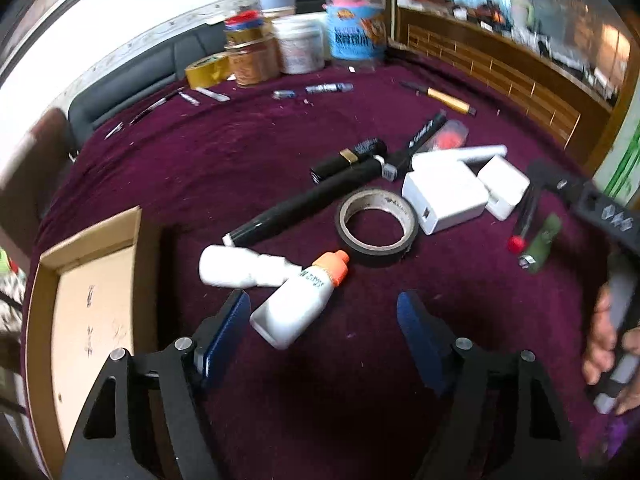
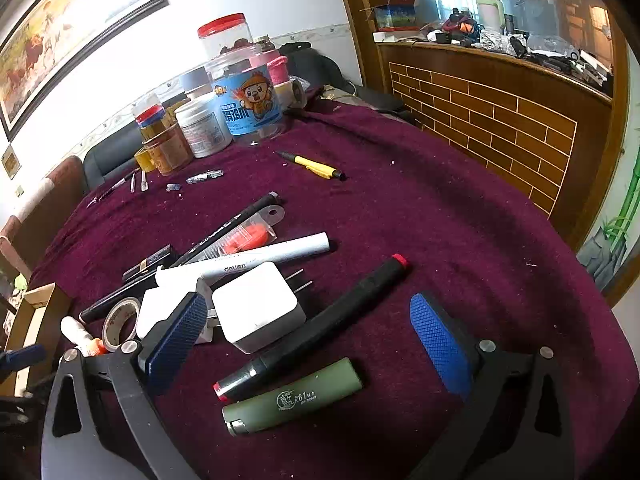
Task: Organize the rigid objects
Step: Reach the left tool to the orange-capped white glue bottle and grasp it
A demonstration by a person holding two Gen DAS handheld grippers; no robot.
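Both grippers hover with fingers spread wide and empty over a cluttered purple tablecloth (image 2: 460, 220).

The cardboard box (image 1: 96, 280) lies just outside the left gripper's (image 1: 324, 328) left finger. Ahead of the right gripper's (image 2: 308, 328) left finger sit two white chargers (image 2: 256, 312), and ahead of the left gripper's fingers a black tape roll (image 1: 378, 226). The long black pen with red ends (image 2: 320, 324) runs diagonally between the right gripper's fingers, the green lighter (image 2: 292, 398) beside it nearer the camera. The white bottle with an orange cap (image 1: 298, 300) lies between the left gripper's fingers, close to the left pad.
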